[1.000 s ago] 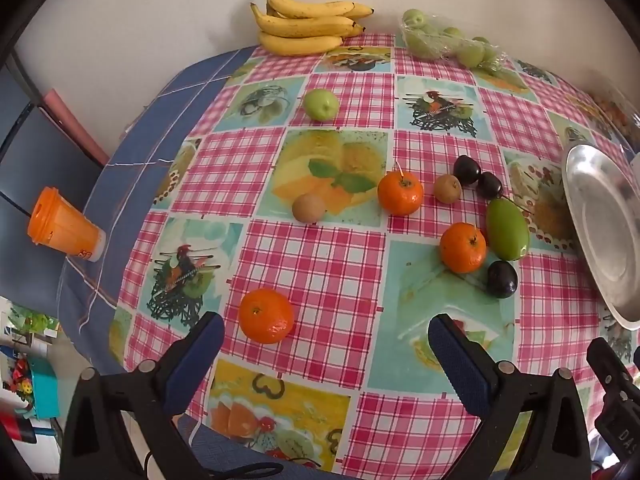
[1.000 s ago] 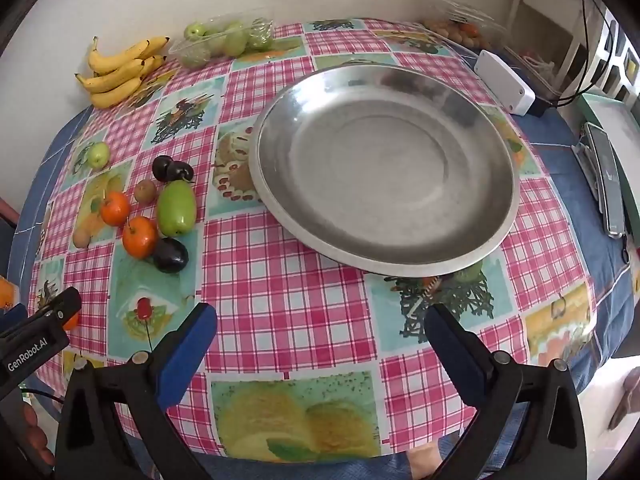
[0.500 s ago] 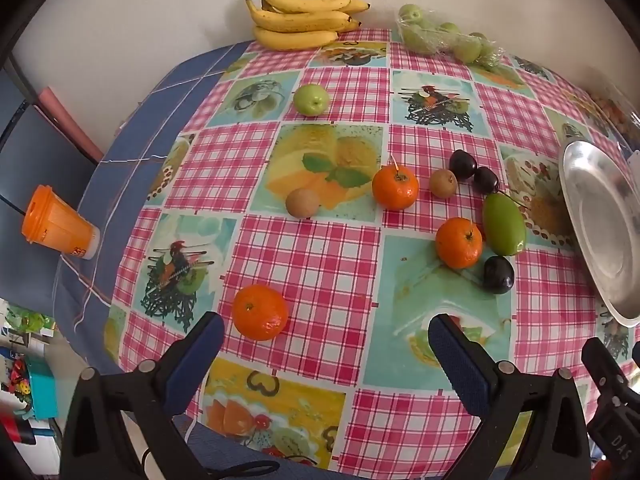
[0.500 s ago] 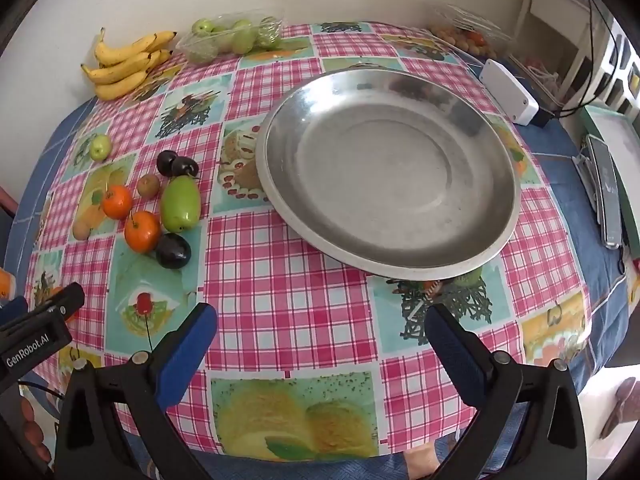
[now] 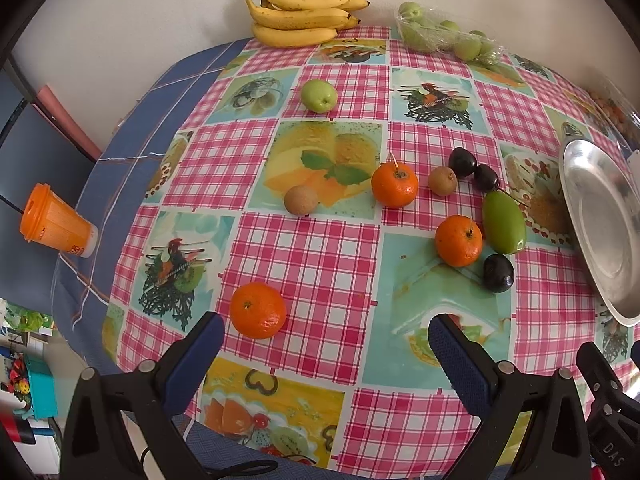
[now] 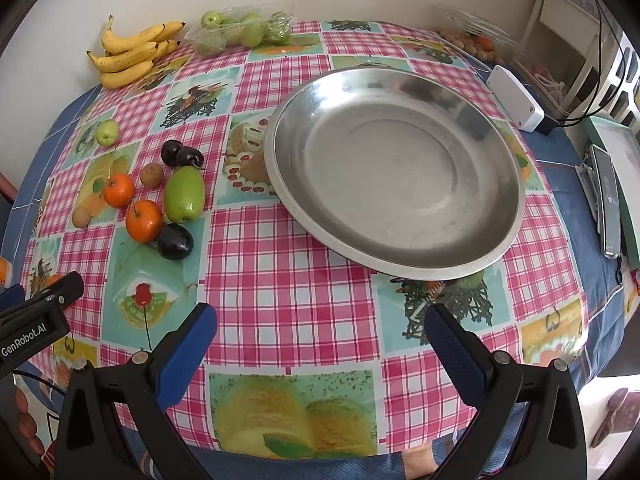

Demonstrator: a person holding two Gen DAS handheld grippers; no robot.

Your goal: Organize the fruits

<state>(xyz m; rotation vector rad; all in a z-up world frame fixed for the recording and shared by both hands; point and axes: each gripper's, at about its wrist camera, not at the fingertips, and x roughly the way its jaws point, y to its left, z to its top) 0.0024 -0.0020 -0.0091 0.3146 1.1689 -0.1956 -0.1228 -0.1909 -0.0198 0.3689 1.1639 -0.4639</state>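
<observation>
Loose fruit lies on a checked tablecloth: a near orange [image 5: 258, 310], two more oranges [image 5: 394, 184] [image 5: 458, 240], a green mango [image 5: 503, 221] [image 6: 184, 198], two kiwis [image 5: 301, 199] [image 5: 442, 181], dark plums [image 5: 498, 272] [image 5: 462, 162] and a green apple [image 5: 318, 95]. A large empty steel plate [image 6: 496, 216] sits right of them. My left gripper [image 5: 326, 336] hangs open above the table's near edge, its left fingertip just beside the near orange. My right gripper [image 6: 320, 326] is open in front of the plate, empty.
Bananas [image 5: 300, 20] and a bag of green fruit [image 5: 444, 38] lie at the back by the wall. An orange cup [image 5: 56, 228] stands off the table to the left. A white box [image 6: 516, 98] and a clear punnet [image 6: 476, 38] sit at the back right.
Both grippers have drifted slightly left and forward, so the fruit and plate sit a little further right in view. Both stay open and nothing on the table has moved.
</observation>
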